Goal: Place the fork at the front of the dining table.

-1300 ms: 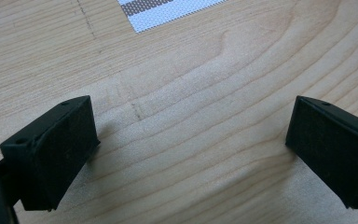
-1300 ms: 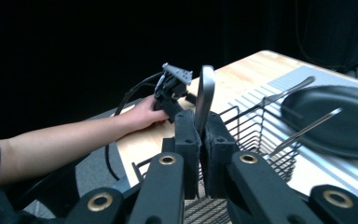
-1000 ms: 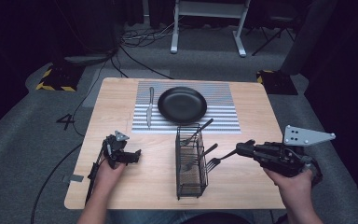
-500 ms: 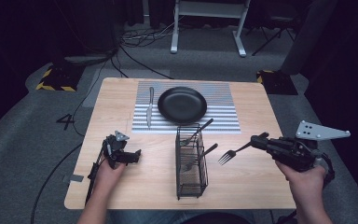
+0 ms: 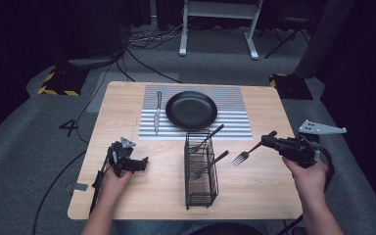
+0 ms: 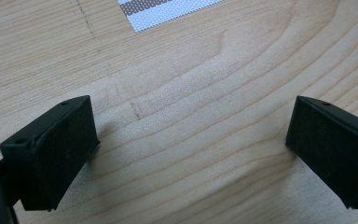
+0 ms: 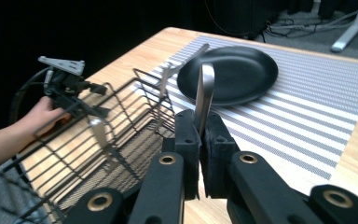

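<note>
Looking down from high view: right gripper [image 5: 270,139] at right centre clamps fork [image 5: 247,152], tines pointing left toward wire basket [image 5: 200,172] at frame centre; left gripper [image 5: 138,164] rests lower left on table [image 5: 269,196].
Left gripper view: jaws wide apart, bare wood between.
Right gripper view: jaws pinched on fork handle [image 7: 204,95] at centre; black plate [image 7: 235,74] upper centre, basket [image 7: 98,149] at left.

Overhead view; two close claw-mounted cameras

Black plate [image 5: 191,109] on grey-and-white striped mat [image 5: 235,122], black wire basket [image 5: 200,171]
</note>
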Tool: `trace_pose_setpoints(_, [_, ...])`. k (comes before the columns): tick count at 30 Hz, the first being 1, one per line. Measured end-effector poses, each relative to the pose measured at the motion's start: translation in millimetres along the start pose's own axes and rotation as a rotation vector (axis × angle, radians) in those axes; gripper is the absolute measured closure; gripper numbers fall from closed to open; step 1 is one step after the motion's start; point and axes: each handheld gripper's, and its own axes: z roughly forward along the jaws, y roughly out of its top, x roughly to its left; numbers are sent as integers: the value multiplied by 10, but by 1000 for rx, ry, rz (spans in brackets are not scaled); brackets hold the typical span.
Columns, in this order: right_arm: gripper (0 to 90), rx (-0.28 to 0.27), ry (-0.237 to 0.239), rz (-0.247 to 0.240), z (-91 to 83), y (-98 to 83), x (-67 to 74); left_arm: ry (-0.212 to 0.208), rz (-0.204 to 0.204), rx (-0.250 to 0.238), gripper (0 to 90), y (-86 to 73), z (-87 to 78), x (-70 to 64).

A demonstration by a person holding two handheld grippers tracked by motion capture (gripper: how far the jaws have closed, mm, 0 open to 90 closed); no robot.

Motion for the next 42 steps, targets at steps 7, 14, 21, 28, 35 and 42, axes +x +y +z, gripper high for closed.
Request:
trace_pose_setpoints(7, [863,34,-20,47,204,-111,-182,0,1,0,21,0,0,0])
trace_pose_setpoints(14, [862,57,-4,84,356,-190,-278,0,2,0,21,0,0,1])
trace_pose_setpoints(21, [862,82,18,101,520,-258,-317,0,3,0,20,1,0,2])
trace_pose_setpoints(28, [862,95,28,133,603,-326,-369,0,4,1,21,1,-1,2])
trace_pose_setpoints(35, [855,99,12,139,623,-369,-418,0,4,0,20,1,0,2])
trace_pose_setpoints(42, [803,106,-61,128,628,-425,-492,-1,3,1,20,1,0,1])
